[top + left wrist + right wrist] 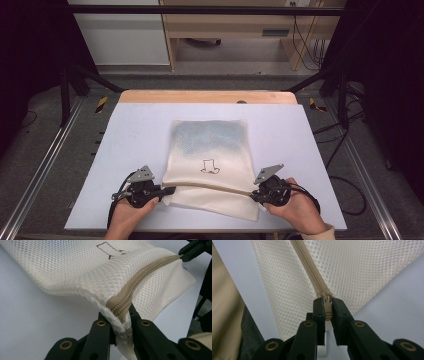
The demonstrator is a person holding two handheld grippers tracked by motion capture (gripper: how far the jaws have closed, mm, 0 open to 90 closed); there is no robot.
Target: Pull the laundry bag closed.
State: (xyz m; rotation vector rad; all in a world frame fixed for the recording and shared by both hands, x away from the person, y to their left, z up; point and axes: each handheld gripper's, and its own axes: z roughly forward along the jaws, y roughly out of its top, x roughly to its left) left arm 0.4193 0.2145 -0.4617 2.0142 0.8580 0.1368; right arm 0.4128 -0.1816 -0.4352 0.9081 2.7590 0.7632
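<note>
In the high view, a cream mesh laundry bag [210, 160] lies flat on the pale counter [125, 140], its tan zipper [210, 186] running along the near edge between the two tools. The left hand-held gripper [162, 190] sits at the zipper's left end and the right hand-held gripper [253, 195] at its right end. Nothing else lies on the counter to obstruct them.

In the left gripper view, the jaws are clenched on the bag's corner where the zipper [130, 292] ends, anchoring it.

In the right gripper view, the jaws pinch the zipper pull [326, 305], and the teeth ahead look closed. Judging by this, the grips are set but the zipper's full run is left.
</note>
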